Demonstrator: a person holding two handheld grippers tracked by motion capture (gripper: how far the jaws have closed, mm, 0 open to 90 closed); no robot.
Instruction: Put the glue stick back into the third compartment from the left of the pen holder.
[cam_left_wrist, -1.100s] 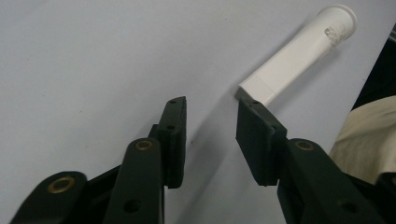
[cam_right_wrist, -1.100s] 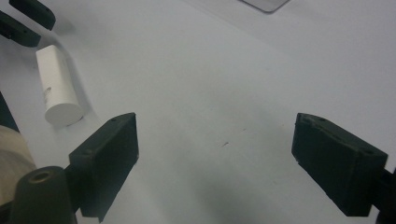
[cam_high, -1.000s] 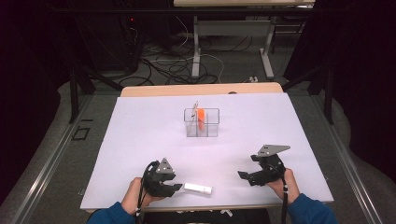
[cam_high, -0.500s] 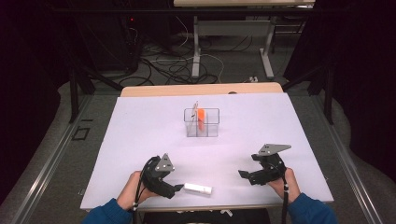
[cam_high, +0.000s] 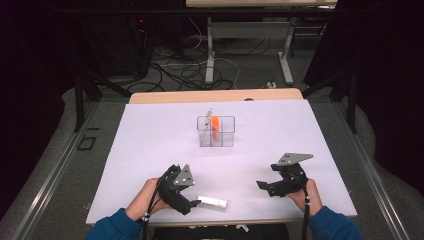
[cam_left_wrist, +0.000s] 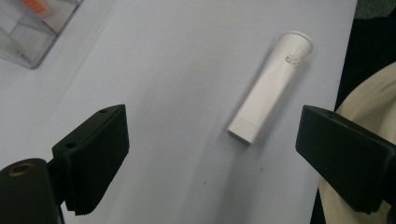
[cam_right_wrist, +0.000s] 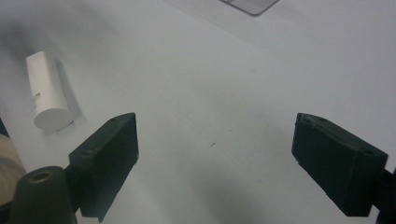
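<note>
Tabletop (cam_high: 150, 150) covered in pale lilac, seen from above, with a person's two forearms in blue sleeves coming in from the near edge, each hand holding a black two-jaw claw.

The left gripper (cam_high: 192, 204) sits near the front edge of the table, pointing toward the right. Its jaws have just been opening and now stand wide apart. A small white tube (cam_high: 213, 202) lies flat on the table just in front of the jaw tips. In the left gripper view the white tube (cam_left_wrist: 271, 86) lies free on the surface between and beyond the two black jaws, with clear table showing on both sides of it; neither pad touches it. Its flat crimped end points toward the claw and its round cap end points away.

The right gripper (cam_high: 265, 186) rests lower right on the table, well apart from the tube, its jaws spread wide with nothing between them. In the right gripper view the tube (cam_right_wrist: 45, 91) lies off to the left of the jaws.

A clear plastic organiser box (cam_high: 216, 132) stands near the middle of the table, with an orange item (cam_high: 214, 123) upright in its left compartment.
</note>
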